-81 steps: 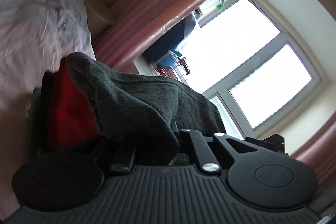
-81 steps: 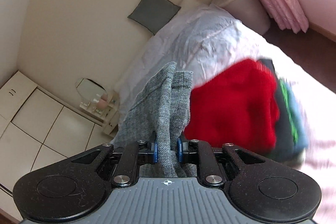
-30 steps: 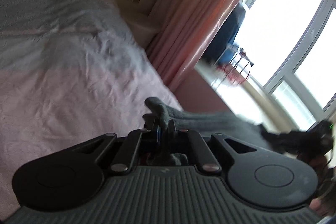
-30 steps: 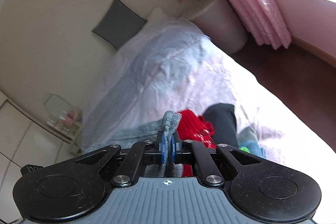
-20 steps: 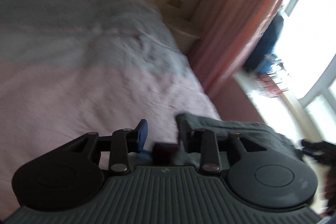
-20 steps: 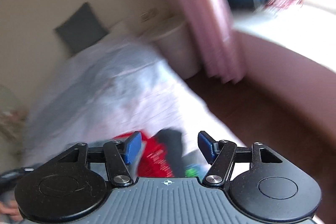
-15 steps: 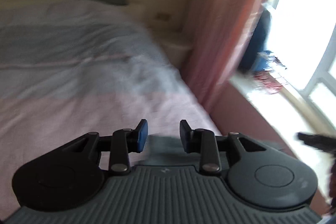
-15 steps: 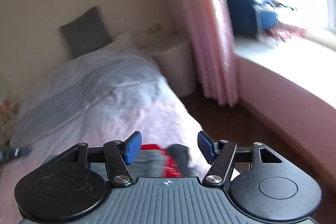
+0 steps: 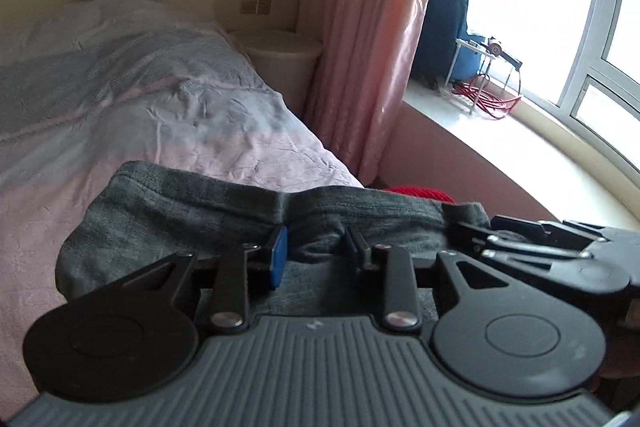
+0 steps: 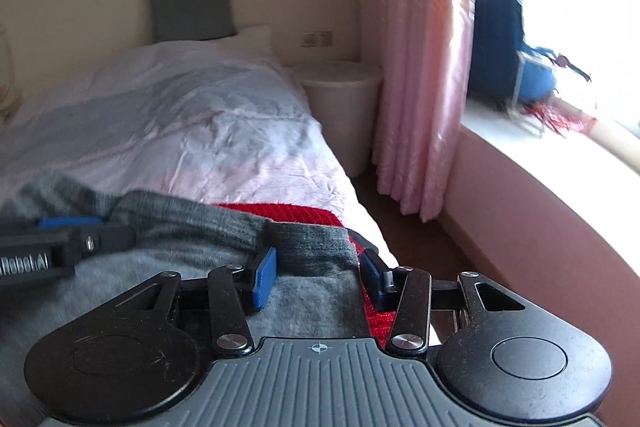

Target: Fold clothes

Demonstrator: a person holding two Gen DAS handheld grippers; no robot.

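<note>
Both the left gripper (image 9: 314, 251) and right gripper (image 10: 318, 273) are hovering level, jaws spread and empty, over the grey garment (image 9: 180, 211) at lower centre of frame.

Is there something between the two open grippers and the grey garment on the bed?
Nothing visible. The grey garment lies directly before the left gripper and the right gripper, over a red garment.

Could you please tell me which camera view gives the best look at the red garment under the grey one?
The right wrist view: the red garment shows as a knitted band beyond the grey garment and again beside the open right gripper. The left wrist view shows only a small red sliver past the grey fabric.
</note>
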